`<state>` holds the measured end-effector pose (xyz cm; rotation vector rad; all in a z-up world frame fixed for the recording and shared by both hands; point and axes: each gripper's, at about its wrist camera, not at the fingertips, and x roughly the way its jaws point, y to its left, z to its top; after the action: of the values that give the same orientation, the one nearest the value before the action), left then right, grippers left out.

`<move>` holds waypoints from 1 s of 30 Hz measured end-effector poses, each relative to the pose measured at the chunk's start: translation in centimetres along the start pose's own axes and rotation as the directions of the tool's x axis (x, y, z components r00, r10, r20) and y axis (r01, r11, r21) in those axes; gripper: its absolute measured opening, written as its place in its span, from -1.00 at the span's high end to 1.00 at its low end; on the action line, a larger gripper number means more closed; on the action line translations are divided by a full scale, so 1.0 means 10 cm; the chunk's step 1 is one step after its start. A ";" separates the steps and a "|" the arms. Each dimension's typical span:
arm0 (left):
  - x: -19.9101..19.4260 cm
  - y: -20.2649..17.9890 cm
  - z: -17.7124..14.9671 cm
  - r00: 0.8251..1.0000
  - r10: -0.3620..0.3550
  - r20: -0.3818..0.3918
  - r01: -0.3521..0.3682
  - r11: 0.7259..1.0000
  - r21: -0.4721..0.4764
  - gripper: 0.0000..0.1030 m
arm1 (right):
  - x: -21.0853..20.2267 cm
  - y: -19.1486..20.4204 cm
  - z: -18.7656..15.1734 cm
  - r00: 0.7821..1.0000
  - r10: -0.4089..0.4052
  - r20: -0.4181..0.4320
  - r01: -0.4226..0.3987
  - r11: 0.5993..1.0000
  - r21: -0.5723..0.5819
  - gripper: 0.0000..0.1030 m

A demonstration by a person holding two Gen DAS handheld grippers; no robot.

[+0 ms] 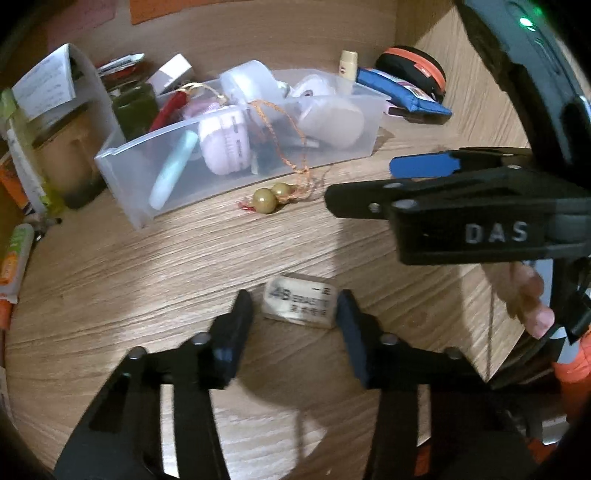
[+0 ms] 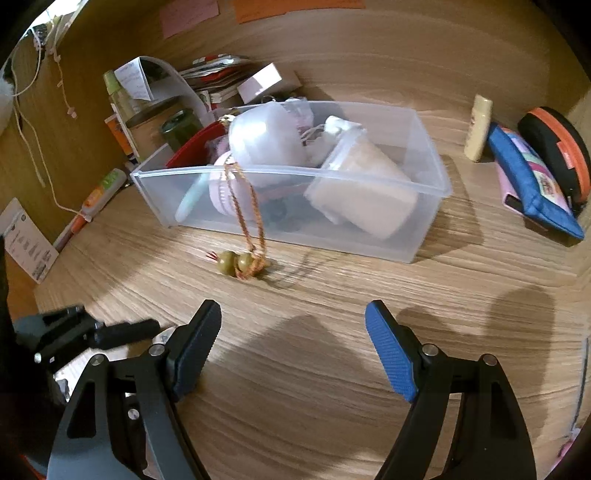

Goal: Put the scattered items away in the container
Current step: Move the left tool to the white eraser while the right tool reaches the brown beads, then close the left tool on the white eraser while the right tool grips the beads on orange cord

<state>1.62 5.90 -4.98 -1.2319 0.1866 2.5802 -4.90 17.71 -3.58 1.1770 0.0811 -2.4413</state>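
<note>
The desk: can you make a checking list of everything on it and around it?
Surface: wooden desk, wood-grain top.
Job's things: clear plastic container, already holding several items; eraser on the desk; beaded cord, beads on the desk, cord draped over the container rim.
Clutter: blue pouch, black-and-orange case, cream tube, green jar, papers.
Grippers: left gripper open, straddling the eraser; right gripper open, empty.
Cables: white cord at left.
Surroundings: wooden walls, sticky notes.

**Right gripper hanging open before the bin**

The right gripper (image 2: 291, 347) is hovering open over the table (image 2: 332, 387). At 12 o'clock the bin (image 2: 424, 218) is sitting full, a beaded cord (image 2: 243, 206) trailing over its wall, beads (image 2: 232, 263) lying on the wood.
</note>
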 end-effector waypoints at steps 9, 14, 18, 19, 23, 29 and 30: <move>-0.13 0.45 -0.10 0.999 0.043 0.007 -0.042 0.987 -0.157 0.19 | 0.27 0.34 0.14 1.000 0.007 -0.008 -0.007 0.998 -0.069 -0.50; -0.26 0.64 -0.10 0.997 0.061 0.041 -0.051 0.976 -0.213 0.19 | 0.37 0.42 0.23 1.000 0.017 -0.011 -0.017 0.997 -0.079 -0.33; -0.34 0.71 -0.01 0.995 0.060 0.080 -0.040 0.972 -0.233 0.19 | 0.48 0.44 0.24 0.999 0.012 -0.052 -0.016 0.996 -0.092 -0.04; -0.36 0.72 0.01 0.995 0.054 0.088 -0.032 0.971 -0.236 0.19 | 0.50 0.45 0.24 0.998 0.013 -0.059 -0.018 0.996 -0.092 -0.02; -0.36 0.69 0.07 0.993 0.040 0.113 -0.012 0.971 -0.239 0.19 | 0.52 0.46 0.23 0.998 0.010 -0.059 -0.016 0.996 -0.091 0.21; -0.33 0.65 0.18 0.991 0.034 0.127 -0.004 0.974 -0.225 0.19 | 0.59 0.46 0.24 0.998 0.014 -0.058 -0.020 0.996 -0.092 0.25; -0.33 0.65 0.20 0.991 0.034 0.128 -0.004 0.974 -0.226 0.19 | 0.57 0.47 0.24 0.998 0.018 -0.059 -0.023 0.996 -0.090 0.26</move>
<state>0.17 -0.49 -1.16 -1.1292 -0.1253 2.7474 -7.93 10.89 -5.79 1.2026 0.1944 -2.3596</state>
